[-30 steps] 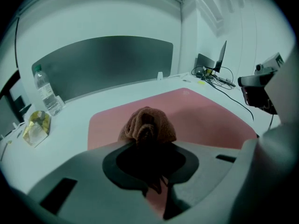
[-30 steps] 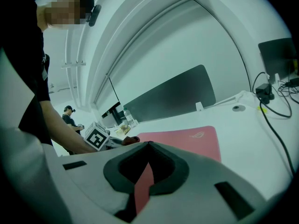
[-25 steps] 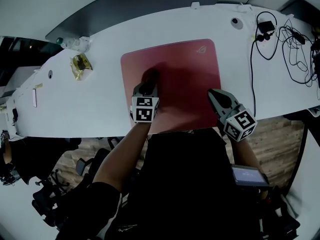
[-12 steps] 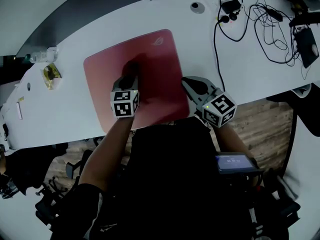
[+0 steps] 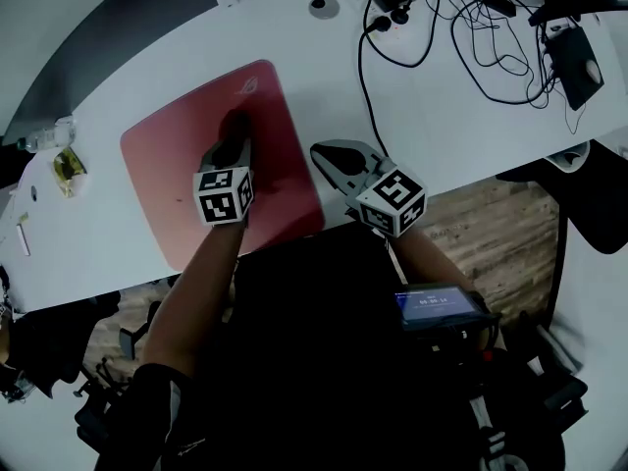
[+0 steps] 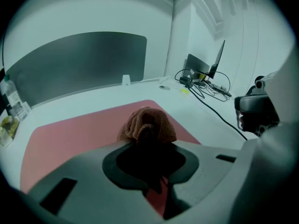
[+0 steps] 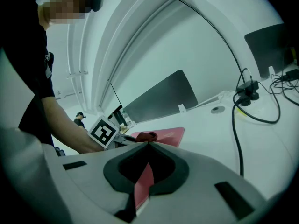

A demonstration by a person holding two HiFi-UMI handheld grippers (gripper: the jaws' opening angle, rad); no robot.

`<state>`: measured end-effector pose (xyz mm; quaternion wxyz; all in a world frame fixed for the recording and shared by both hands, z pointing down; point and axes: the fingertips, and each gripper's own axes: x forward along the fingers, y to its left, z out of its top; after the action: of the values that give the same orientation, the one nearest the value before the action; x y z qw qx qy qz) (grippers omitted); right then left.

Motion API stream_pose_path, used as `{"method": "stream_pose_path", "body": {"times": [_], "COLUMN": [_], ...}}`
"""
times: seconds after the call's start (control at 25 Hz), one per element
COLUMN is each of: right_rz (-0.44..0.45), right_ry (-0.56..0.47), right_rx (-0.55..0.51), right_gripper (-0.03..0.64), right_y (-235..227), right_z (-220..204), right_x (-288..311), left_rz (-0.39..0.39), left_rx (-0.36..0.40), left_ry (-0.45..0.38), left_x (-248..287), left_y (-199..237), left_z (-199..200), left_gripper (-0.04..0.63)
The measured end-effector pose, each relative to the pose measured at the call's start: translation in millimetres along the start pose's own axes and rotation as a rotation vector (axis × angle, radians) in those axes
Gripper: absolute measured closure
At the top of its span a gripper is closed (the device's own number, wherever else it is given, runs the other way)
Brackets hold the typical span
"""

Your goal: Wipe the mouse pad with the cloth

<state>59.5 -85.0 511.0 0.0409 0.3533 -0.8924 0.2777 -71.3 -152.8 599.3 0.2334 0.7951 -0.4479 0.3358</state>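
A red mouse pad (image 5: pixel 172 170) lies on the white table (image 5: pixel 412 116). My left gripper (image 5: pixel 234 133) stands over the pad's right half, shut on a bunched reddish-brown cloth (image 6: pixel 147 123) that rests on the pad (image 6: pixel 70 136). In the head view the cloth (image 5: pixel 236 123) looks dark at the jaw tips. My right gripper (image 5: pixel 320 153) sits just off the pad's right edge above the table, jaws together with nothing in them. In the right gripper view the pad (image 7: pixel 166 135), the cloth (image 7: pixel 146 136) and the left gripper's marker cube (image 7: pixel 103 132) lie ahead of the right gripper (image 7: pixel 148 143).
Tangled black cables (image 5: pixel 451 23) and a black device (image 5: pixel 577 62) lie at the table's far right. A round grommet (image 5: pixel 319 6) is behind the pad. A wrapper (image 5: pixel 67 165) lies far left. The table's front edge runs just below the pad. A lit screen (image 5: pixel 432 304) is at my waist.
The head view has swung right. The left gripper has dragged the cloth rightward across the pad. The right gripper has gone from the pad's right part to just off its edge.
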Motion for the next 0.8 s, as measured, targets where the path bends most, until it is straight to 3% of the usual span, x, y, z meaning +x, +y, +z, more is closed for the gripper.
{"method": "stream_pose_path", "body": {"times": [0.48, 0.6, 0.8], "right_rz": [-0.003, -0.017, -0.036], "right_ry": [-0.032, -0.042, -0.055], "right_rx": [0.031, 0.042, 0.059], "right_gripper": [0.594, 0.594, 0.594], "right_y": [-30.5, -40.0, -52.8], "right_z": [6.2, 6.9, 8.3], "right_x": [-20.9, -28.5, -37.7], "left_rz": [-0.103, -0.140, -0.281], "left_rx": [0.027, -0.003, -0.093], "left_ry": [-0.002, -0.011, -0.101], "left_x": [31.0, 35.5, 35.4], "left_y": [-74.6, -88.2, -118.1], "left_z": [26.5, 31.8, 57.9], "left_gripper": [0.512, 0.512, 0.512]}}
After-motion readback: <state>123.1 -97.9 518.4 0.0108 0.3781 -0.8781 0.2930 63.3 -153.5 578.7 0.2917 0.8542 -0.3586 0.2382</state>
